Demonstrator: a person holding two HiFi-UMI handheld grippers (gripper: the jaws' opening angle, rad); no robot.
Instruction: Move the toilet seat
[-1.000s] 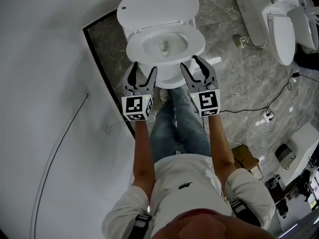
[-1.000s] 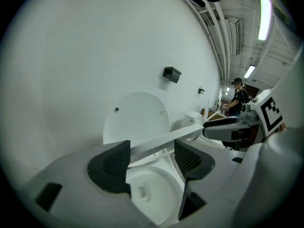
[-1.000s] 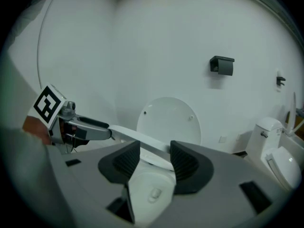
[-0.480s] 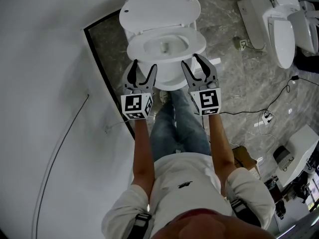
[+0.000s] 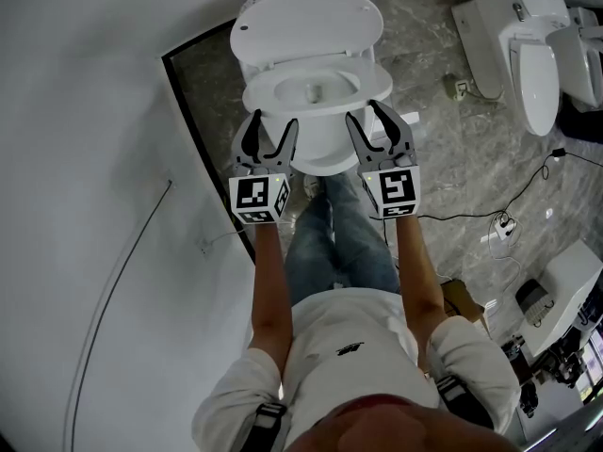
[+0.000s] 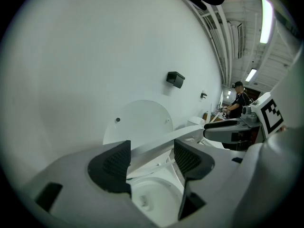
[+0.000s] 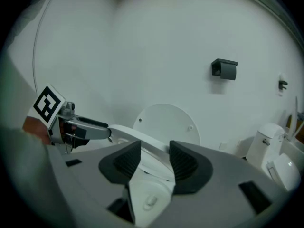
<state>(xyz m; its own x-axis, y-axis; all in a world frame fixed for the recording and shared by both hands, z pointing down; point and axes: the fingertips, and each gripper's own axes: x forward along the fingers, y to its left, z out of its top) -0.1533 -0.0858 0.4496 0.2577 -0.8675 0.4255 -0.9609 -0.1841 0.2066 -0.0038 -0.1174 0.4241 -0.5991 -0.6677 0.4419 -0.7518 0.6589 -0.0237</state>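
A white wall point(image 5: 85, 158) fills the left of the head view, and grey stone floor point(image 5: 452, 158) the right. At top centre stands a white toilet point(image 5: 320, 153), its round lid point(image 5: 306, 22) raised at the very top of the frame. Its seat point(image 5: 317, 113) lies just below the lid, over the bowl. In both gripper views the seat sits tilted up off the bowl. The left tongs point(image 5: 270, 121) are clenched across the seat's front left rim, which runs between their pads. The right tongs point(image 5: 364, 111) grasp the front right rim, their jaws having just been closing on it. A second toilet point(image 5: 523, 36) stands in the upper right corner.
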